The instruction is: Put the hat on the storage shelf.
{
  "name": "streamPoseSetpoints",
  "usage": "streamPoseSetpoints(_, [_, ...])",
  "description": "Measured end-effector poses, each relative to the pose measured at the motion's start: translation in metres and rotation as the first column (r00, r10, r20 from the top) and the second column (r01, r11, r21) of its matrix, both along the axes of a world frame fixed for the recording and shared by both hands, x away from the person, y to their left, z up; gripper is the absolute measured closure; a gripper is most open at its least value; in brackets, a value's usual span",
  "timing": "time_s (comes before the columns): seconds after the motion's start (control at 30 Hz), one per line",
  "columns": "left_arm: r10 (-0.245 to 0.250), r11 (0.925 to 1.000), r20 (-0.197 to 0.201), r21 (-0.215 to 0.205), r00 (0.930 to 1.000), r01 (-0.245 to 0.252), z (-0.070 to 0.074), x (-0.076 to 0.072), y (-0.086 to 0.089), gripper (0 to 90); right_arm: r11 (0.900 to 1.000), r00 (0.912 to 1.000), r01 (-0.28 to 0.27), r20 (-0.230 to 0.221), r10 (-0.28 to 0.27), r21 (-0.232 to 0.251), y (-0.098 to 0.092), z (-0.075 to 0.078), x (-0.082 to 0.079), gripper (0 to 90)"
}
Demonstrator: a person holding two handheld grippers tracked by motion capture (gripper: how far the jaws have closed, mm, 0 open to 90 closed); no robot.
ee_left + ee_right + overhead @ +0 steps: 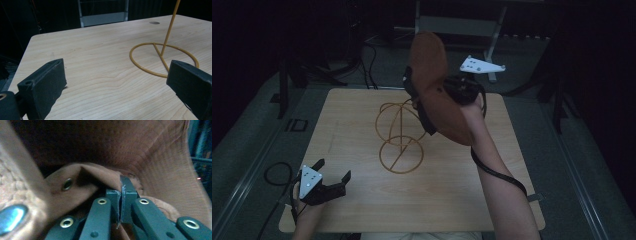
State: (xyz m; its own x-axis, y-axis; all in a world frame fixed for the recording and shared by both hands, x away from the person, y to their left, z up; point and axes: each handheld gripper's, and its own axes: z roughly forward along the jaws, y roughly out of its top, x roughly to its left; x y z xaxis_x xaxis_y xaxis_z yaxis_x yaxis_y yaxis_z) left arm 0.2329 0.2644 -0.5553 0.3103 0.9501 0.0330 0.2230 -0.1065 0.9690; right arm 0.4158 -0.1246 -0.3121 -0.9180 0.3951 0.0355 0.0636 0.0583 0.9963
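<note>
One brown hat [434, 90] — soft, suede-like, with a metal eyelet — hangs above the wire stand [401, 135], pinched in the right gripper [121, 202]. One stand of thin golden hoops; left gripper [332, 176] gapes wide over the pale wooden table [362, 200].

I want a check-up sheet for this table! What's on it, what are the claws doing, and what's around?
Surface: pale wooden table, bare apart from the stand.
Job's things: brown hat held up above the table; gold wire stand upright on its ring base near the middle.
Clutter: nothing seen.
Grippers: right claw shut on the hat's edge; left claw open, holding nothing, low at the near left corner.
Cables: black cable along the right forearm; a black cable loop on the floor at left.
Surroundings: dark room, grey floor, metal frame behind the table.
</note>
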Motion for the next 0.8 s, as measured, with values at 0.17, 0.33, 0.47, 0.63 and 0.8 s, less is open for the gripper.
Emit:
streamPoseSetpoints(0.17, [0.010,0.9997,0.006,-0.024,0.9999,-0.010,-0.001,-0.001,0.004,3.1,0.998,0.9983,-0.054,-0.023,0.054,-0.017,0.021,-0.009,0.001,87.3])
streamPoseSetpoints(0.33, [0.015,0.9991,0.013,-0.040,0.9998,-0.015,0.000,-0.001,0.005,3.1,0.994,0.9951,-0.087,-0.053,0.084,-0.063,0.048,-0.016,0.004,86.7])
streamPoseSetpoints(0.47, [0.017,0.9988,0.017,-0.045,0.9997,-0.016,-0.001,-0.002,0.005,3.1,0.988,0.9944,-0.088,-0.069,0.080,-0.123,0.070,-0.021,0.007,84.9])
streamPoseSetpoints(0.63, [0.018,0.9980,0.019,-0.061,0.9997,-0.017,-0.001,-0.004,0.007,3.1,0.970,0.9950,-0.065,-0.089,0.045,-0.234,0.094,-0.030,0.008,77.4])
streamPoseSetpoints(0.8, [0.014,0.9976,0.014,-0.069,0.9998,-0.013,-0.002,-0.004,0.007,3.1,0.962,0.9953,-0.041,-0.096,0.015,-0.270,0.103,-0.041,0.010,65.6])
